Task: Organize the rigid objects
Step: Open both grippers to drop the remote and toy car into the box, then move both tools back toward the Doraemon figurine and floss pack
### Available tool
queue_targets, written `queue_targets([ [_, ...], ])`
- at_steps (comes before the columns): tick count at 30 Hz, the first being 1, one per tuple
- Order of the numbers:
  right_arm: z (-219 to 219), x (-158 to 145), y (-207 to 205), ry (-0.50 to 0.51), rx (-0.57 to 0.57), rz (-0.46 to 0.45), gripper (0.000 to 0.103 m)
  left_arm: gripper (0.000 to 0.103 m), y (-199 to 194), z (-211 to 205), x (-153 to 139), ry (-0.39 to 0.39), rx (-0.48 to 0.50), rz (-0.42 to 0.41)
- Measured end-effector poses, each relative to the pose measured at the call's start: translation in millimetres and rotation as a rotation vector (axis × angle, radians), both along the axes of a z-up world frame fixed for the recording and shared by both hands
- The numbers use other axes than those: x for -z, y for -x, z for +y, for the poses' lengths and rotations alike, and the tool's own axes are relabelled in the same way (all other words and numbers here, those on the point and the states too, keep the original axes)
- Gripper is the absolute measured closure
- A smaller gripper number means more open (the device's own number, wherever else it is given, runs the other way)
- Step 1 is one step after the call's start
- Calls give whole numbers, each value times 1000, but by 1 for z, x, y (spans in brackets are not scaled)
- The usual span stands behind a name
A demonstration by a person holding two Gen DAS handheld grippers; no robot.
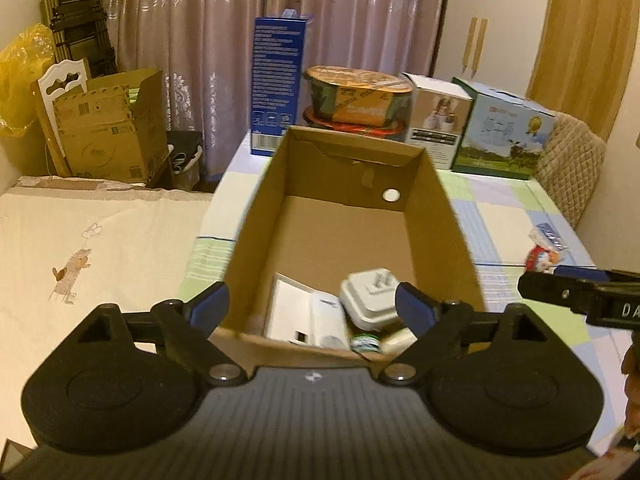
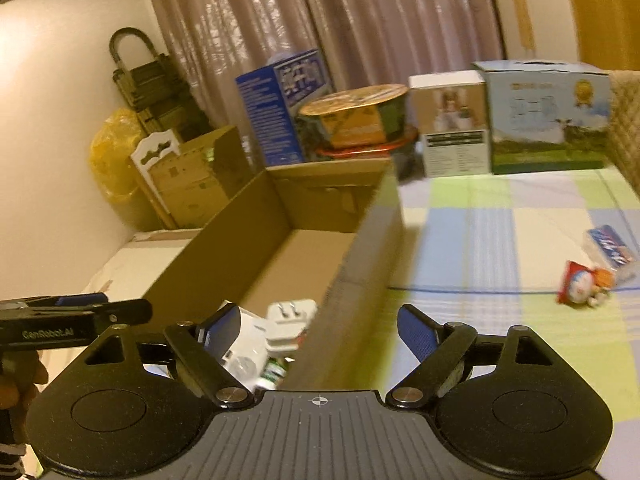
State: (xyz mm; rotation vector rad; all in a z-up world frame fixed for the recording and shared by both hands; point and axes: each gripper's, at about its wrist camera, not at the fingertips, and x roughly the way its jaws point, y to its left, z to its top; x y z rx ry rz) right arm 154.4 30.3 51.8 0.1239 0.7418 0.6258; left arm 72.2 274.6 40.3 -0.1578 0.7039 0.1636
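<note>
An open cardboard box (image 1: 448, 216) stands on the checked tablecloth (image 2: 480, 240). At its near end lie a white plug adapter (image 1: 372, 296) (image 2: 290, 320), a flat white box (image 1: 296, 312) and a small green-labelled bottle (image 1: 364, 342) (image 2: 276, 370). My left gripper (image 1: 312, 305) is open and straddles the box's near left corner without pressing on it. My right gripper (image 2: 320, 327) is open too, with the box's right wall (image 2: 360, 264) between its fingers; the pads stand clear of the card. A cartoon toy packet (image 2: 586, 286) (image 1: 542, 258) and a blue-white packet (image 2: 612, 250) lie loose to the right.
Along the table's far edge stand a tall blue carton (image 1: 276, 84), stacked round bowls (image 1: 356, 100), a white box (image 1: 440, 116) and a blue-green box (image 1: 504, 132). A quilted chair back (image 1: 572, 160) is at the right. A cream bed (image 1: 100, 248) and cardboard boxes (image 1: 104, 128) lie left.
</note>
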Motion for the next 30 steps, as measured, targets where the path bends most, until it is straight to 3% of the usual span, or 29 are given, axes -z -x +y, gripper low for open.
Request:
queue_targets([
  [15, -113, -19, 53, 83, 179, -19, 20, 1, 36, -85, -27, 17, 79, -57],
  [30, -213, -41, 74, 74, 372, -38, 20, 1, 23, -184, -37, -1, 243, -68],
])
